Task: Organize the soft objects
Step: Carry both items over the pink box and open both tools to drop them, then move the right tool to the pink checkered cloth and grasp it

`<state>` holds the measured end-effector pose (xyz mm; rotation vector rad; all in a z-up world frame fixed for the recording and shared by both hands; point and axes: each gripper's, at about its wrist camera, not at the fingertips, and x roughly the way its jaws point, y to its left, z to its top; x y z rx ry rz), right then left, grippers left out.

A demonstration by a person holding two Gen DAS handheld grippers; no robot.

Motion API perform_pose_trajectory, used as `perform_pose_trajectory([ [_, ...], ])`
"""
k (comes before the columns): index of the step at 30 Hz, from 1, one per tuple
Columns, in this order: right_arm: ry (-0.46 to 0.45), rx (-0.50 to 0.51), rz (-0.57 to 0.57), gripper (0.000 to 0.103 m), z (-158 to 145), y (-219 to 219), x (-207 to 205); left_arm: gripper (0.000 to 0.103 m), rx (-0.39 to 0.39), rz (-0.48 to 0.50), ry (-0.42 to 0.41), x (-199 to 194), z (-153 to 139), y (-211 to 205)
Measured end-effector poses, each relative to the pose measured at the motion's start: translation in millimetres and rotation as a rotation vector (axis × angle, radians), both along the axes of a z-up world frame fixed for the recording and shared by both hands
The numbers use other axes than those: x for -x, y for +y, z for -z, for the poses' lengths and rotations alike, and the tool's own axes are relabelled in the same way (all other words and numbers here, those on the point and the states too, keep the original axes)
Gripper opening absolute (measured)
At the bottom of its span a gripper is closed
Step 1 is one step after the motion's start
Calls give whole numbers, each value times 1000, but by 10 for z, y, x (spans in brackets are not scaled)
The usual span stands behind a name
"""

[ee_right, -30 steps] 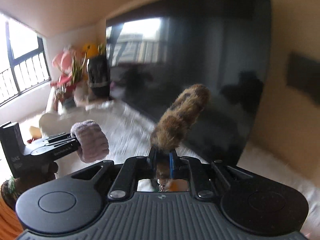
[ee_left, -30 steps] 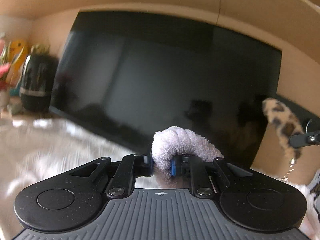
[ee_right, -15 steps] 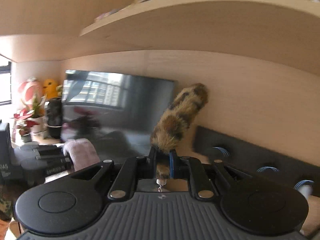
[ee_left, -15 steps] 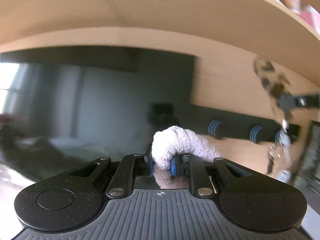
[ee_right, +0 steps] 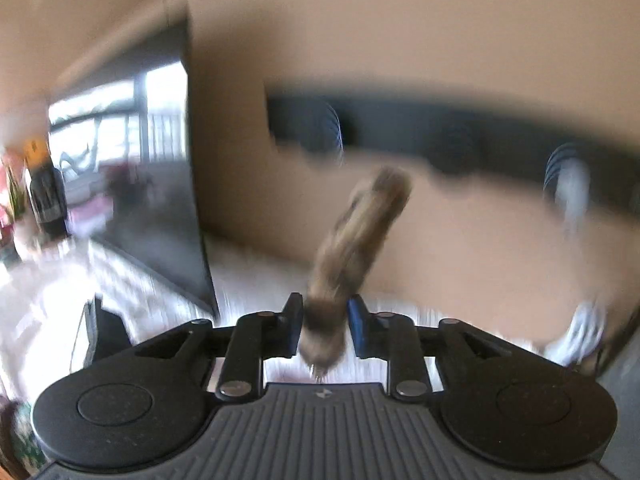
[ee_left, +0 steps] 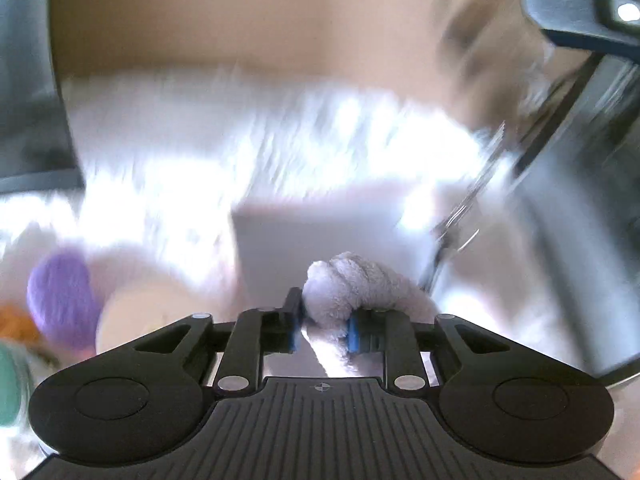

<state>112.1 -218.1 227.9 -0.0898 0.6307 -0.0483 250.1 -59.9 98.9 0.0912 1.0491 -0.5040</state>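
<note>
My left gripper [ee_left: 323, 326] is shut on a pale lilac fluffy band [ee_left: 352, 286] that bulges out above the blue pads. It hangs over a white fluffy surface [ee_left: 280, 148] and a pale box shape [ee_left: 320, 232], both blurred. My right gripper [ee_right: 325, 324] has its jaws slightly parted around a brown spotted furry tail [ee_right: 360, 232] that sticks up and forward. The right gripper's finger [ee_left: 580, 20] shows at the top right of the left wrist view, with a blurred metal chain [ee_left: 464, 208] hanging below it.
A purple soft item [ee_left: 60, 296] and orange and green items [ee_left: 12, 340] lie at the lower left. A dark TV screen [ee_right: 160, 184] stands left. A black wall rack [ee_right: 440, 136] with striped pegs hangs on the beige wall. A dark frame [ee_left: 580, 184] is at right.
Both views have swung downward with strong motion blur. The left gripper now looks at the white fluffy surface instead of the wall. The right gripper's jaws look a little wider around the tail.
</note>
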Motion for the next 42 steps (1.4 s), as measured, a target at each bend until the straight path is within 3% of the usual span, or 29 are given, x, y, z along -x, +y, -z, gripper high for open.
perform_pose_trajectory([
  [1,34,0,1,24,140,-40,-9,20,-28,9,3,7,62,-16],
  [3,88,-14,-7,25,361,-96,50,23,-6,25,21,-5,31,26],
  [5,107,-43,-6,26,464,-135,71,24,127,39,14,13,-76,90],
  [7,104,-59,-10,38,488,-101,63,24,180,63,-48,68,-166,88],
  [12,48,-28,12,55,406,-125,113,27,127,95,-104,190,-241,37],
  [15,35,-4,31,60,386,-114,115,27,11,113,-186,328,-248,-83],
  [19,43,25,42,62,416,-99,148,30,-73,262,-95,432,-108,-259],
  [21,41,33,51,63,414,-114,167,30,-75,274,-85,468,-109,-274],
  [24,26,25,69,63,410,-143,190,30,13,210,-154,499,-273,-99],
  [28,-3,9,75,64,432,-127,281,30,140,104,-307,688,-532,449],
  [31,-14,9,26,64,489,-12,332,30,178,13,-460,943,-592,990],
  [34,-15,15,-57,64,572,203,356,29,190,-119,-549,1130,-498,1523],
  [38,-14,-4,-211,64,735,570,424,29,163,-225,-537,1292,-231,1991],
  [42,-2,28,-341,69,1051,955,555,29,146,-280,-424,1404,142,2206],
])
